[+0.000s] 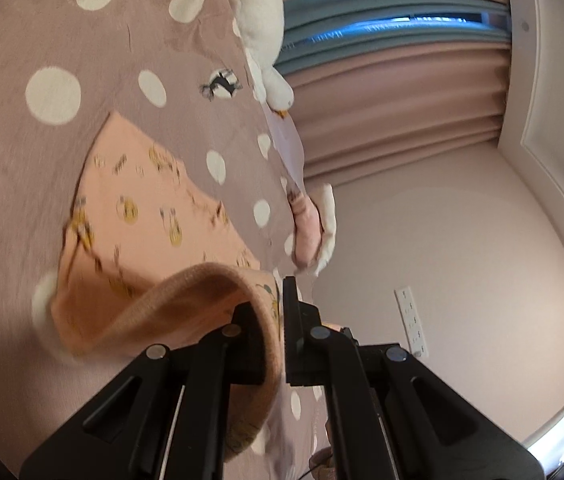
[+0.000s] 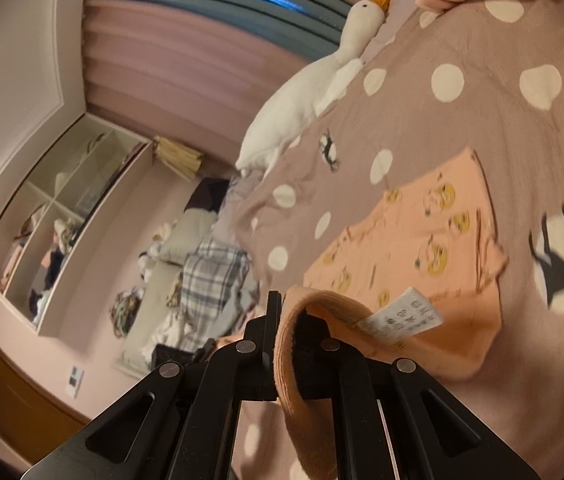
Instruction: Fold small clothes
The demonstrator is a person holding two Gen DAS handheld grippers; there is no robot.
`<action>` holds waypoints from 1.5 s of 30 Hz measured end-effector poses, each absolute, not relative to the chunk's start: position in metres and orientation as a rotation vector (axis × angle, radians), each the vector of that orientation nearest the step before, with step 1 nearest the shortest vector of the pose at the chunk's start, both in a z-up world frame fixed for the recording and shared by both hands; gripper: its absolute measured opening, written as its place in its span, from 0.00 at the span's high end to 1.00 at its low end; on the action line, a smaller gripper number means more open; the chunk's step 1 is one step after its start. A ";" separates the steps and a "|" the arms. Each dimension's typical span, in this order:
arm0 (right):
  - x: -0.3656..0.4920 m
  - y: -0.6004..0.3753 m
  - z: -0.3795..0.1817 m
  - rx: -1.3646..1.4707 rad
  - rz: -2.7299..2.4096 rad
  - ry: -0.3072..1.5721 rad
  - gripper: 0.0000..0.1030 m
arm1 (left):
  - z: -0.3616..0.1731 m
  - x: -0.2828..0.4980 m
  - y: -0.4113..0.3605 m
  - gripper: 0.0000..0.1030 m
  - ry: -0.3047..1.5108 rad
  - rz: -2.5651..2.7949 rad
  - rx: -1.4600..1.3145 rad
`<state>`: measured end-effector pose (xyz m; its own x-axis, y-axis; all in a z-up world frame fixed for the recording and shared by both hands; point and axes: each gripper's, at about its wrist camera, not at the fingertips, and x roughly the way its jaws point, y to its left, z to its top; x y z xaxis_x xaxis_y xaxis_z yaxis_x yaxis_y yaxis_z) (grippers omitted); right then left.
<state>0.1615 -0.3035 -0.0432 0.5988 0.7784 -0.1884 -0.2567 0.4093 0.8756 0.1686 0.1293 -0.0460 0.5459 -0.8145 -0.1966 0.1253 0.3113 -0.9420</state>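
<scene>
— Where was the peach garment (image 1: pixel 154 208)?
— Spread on the dotted bedspread (image 1: pixel 42 32), its ribbed waistband lifted. Your left gripper (image 1: pixel 278 320) and right gripper (image 2: pixel 285 328) each clenched that waistband; a plush goose (image 2: pixel 301 92) lay beyond

Warm, dim indoor light tints both views pinkish. Cold blue daylight leaks through a gap above the curtains (image 1: pixel 397 92), with a bright glare patch at the left view's lower right edge. Fisheye bending curves the walls; dark vignette rings the corners. Motion blur smears the peach garment (image 2: pixel 421 240) and the bedspread (image 1: pixel 22 184).
</scene>
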 end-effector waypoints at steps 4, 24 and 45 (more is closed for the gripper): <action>0.188 -0.308 -0.047 0.948 0.673 0.662 0.92 | -0.054 0.194 0.132 0.98 0.790 -0.665 -1.073; 0.293 -0.330 -0.108 1.059 0.414 0.854 0.92 | -0.117 0.318 0.130 0.98 1.011 -0.360 -0.992; 0.226 -0.249 -0.073 0.174 0.467 0.977 0.76 | -0.098 0.244 0.039 0.80 1.158 -0.478 -0.156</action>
<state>0.2256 -0.2491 -0.0729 0.4704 0.4559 -0.7556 -0.3022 0.8877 0.3474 0.2441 0.0386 -0.0982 0.3141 -0.4398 -0.8414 0.2823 0.8894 -0.3595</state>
